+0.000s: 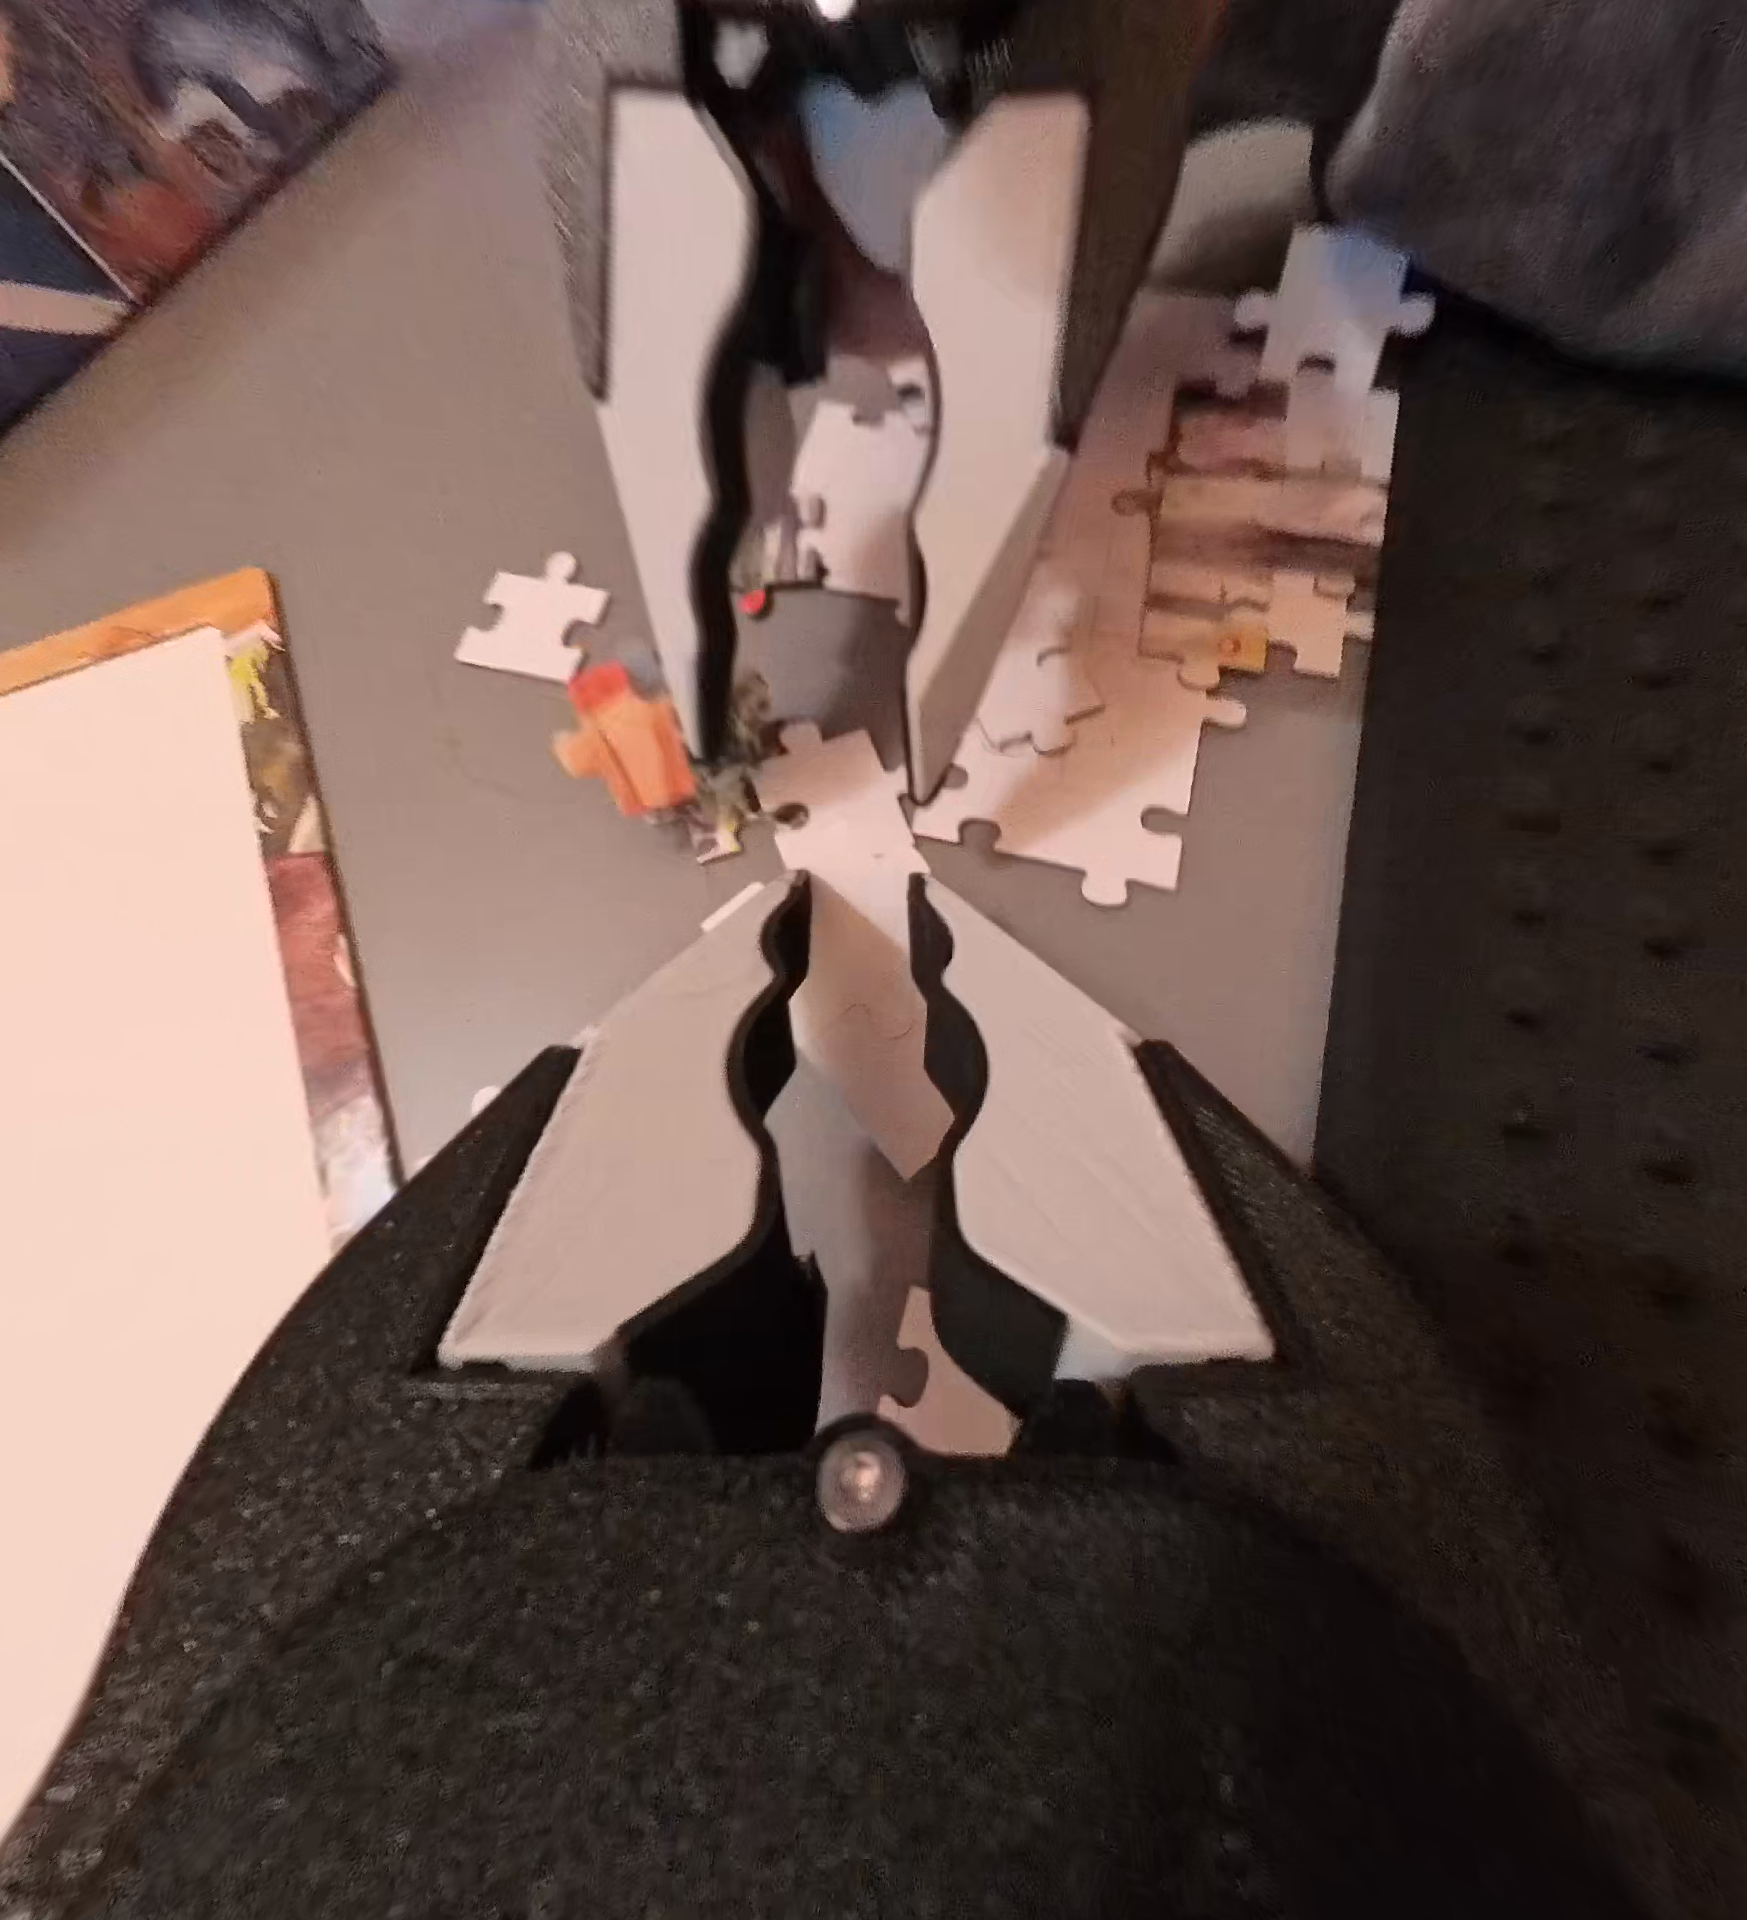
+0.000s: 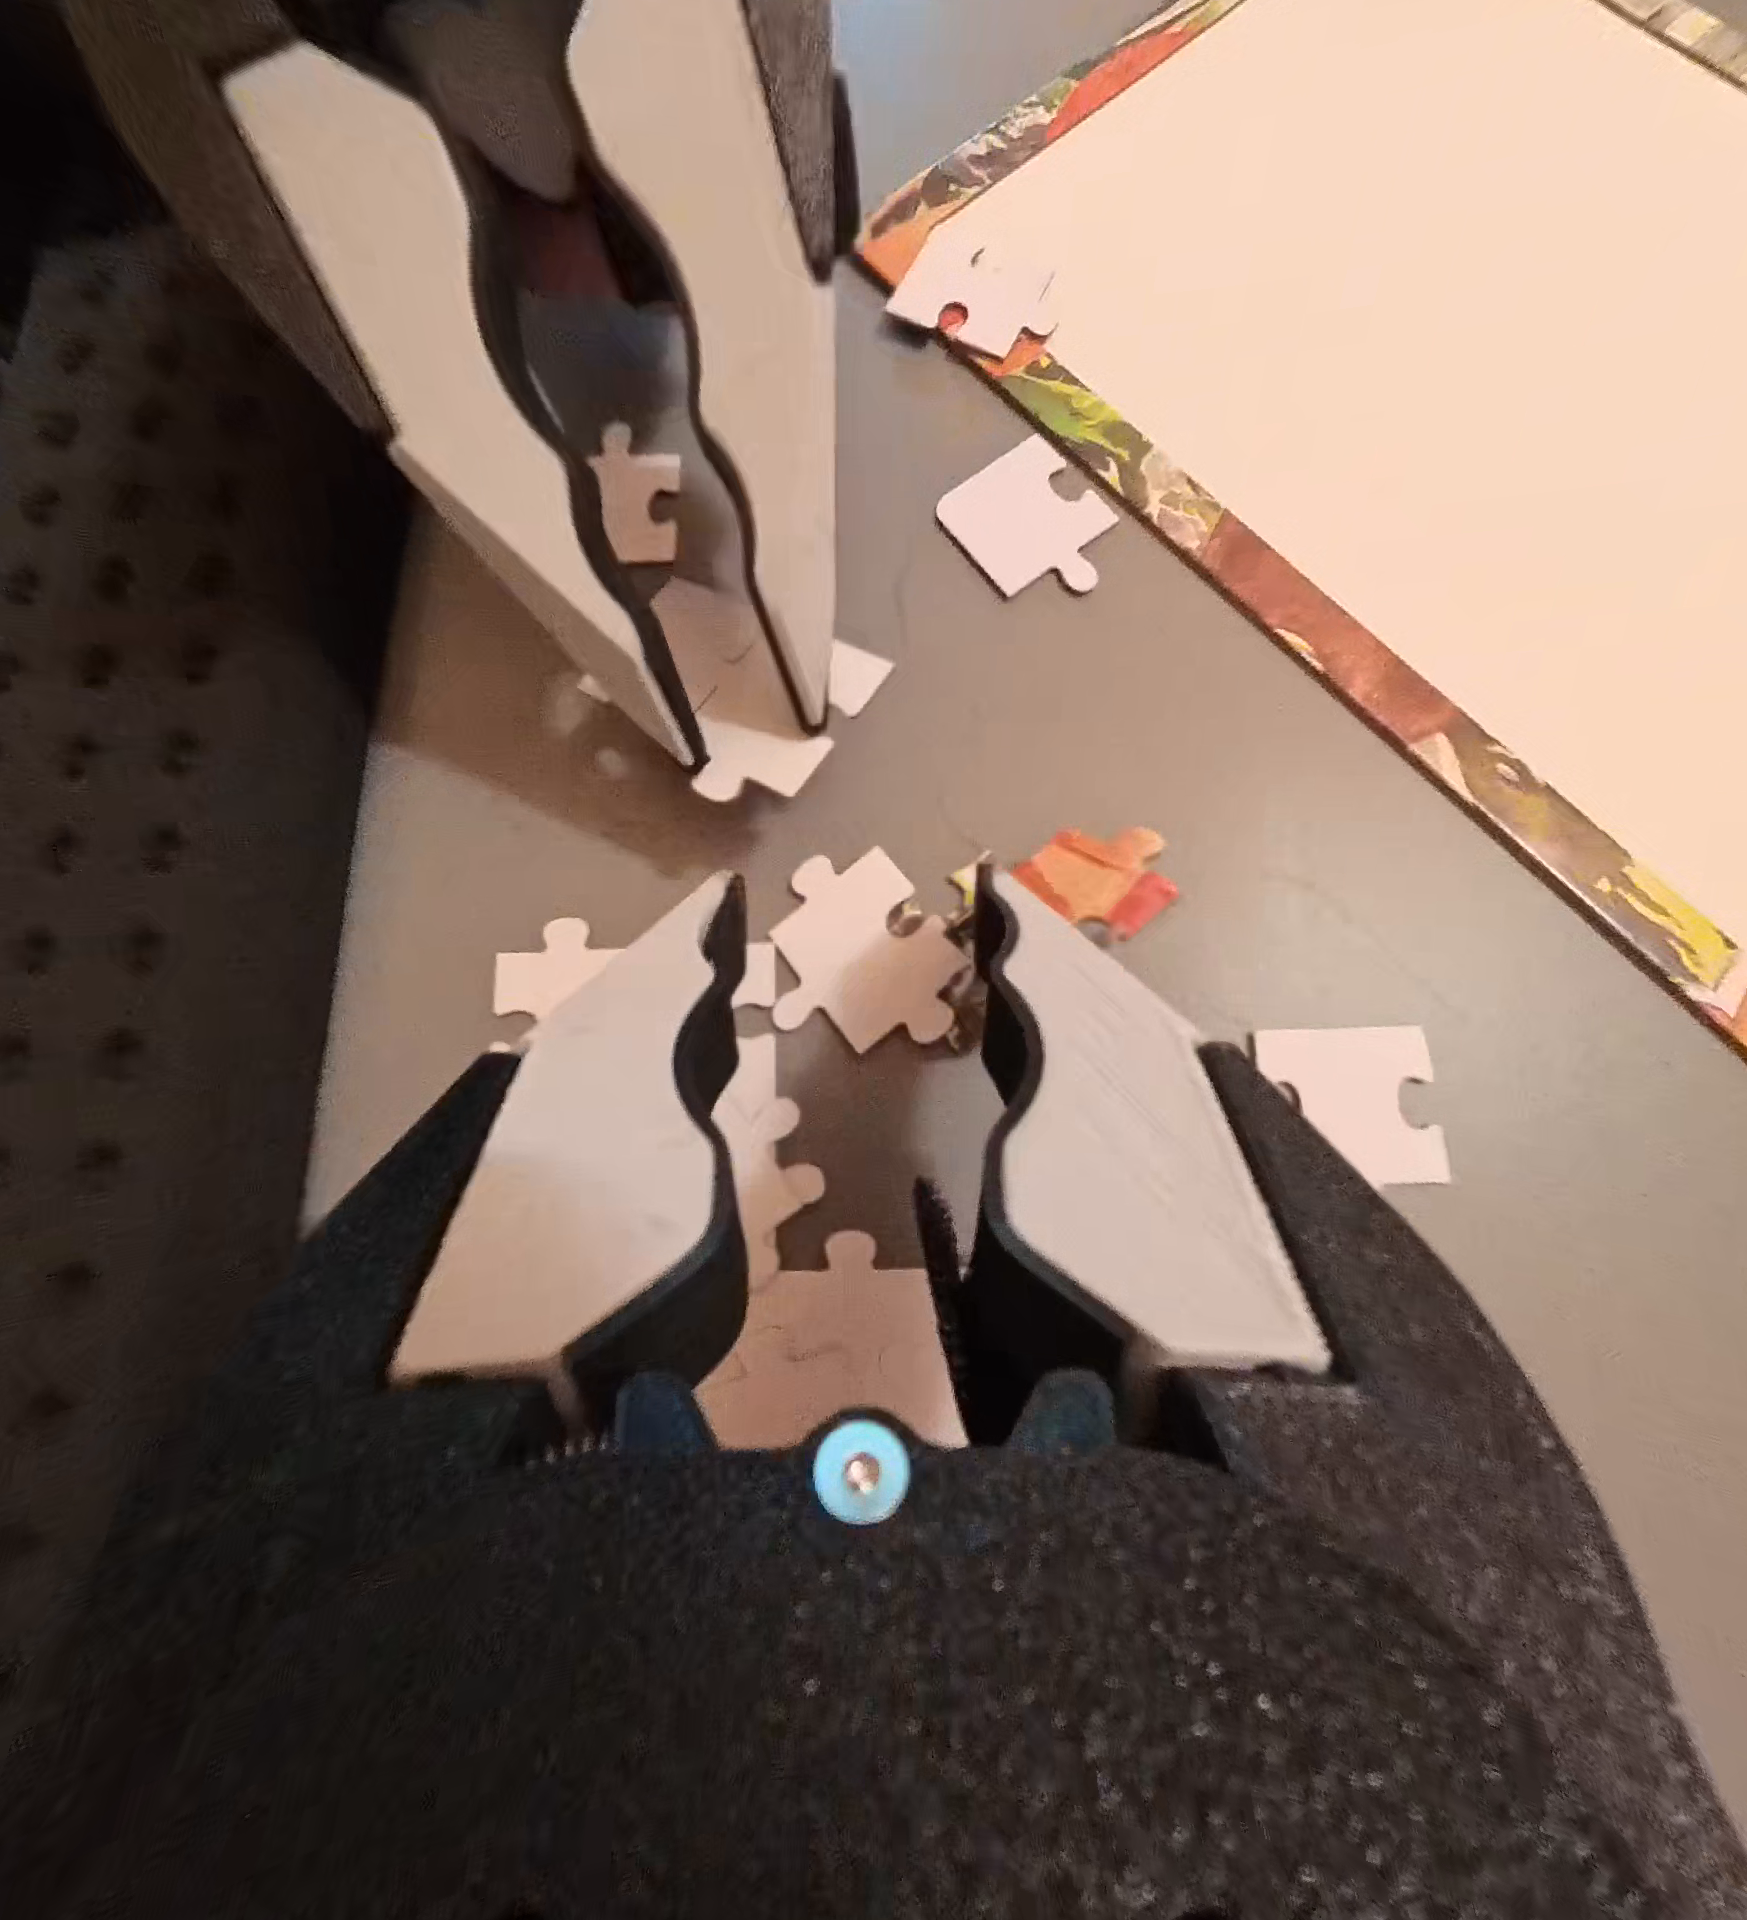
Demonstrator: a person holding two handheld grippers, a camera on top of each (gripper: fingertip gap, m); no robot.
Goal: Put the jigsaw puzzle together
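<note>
Both jaws stand spread: the left gripper (image 1: 858,883) over blank puzzle pieces (image 1: 1077,821), the right gripper (image 2: 864,894) above a white piece (image 2: 864,971). An orange piece (image 2: 1097,883) lies at its two o'clock on the grey table (image 2: 1264,852).

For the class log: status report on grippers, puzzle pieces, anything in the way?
Left gripper open, right gripper open, both empty. Loose white piece lies between right gripper's tips; orange piece beside it. Puzzle tray clear of both.

a grey tabletop (image 2: 1264,748) fills both views. along one edge lies a dark perforated mat (image 1: 1596,935), with a grey cloth (image 1: 1596,156) bunched at its far end, touching it; details stay blurred
</note>
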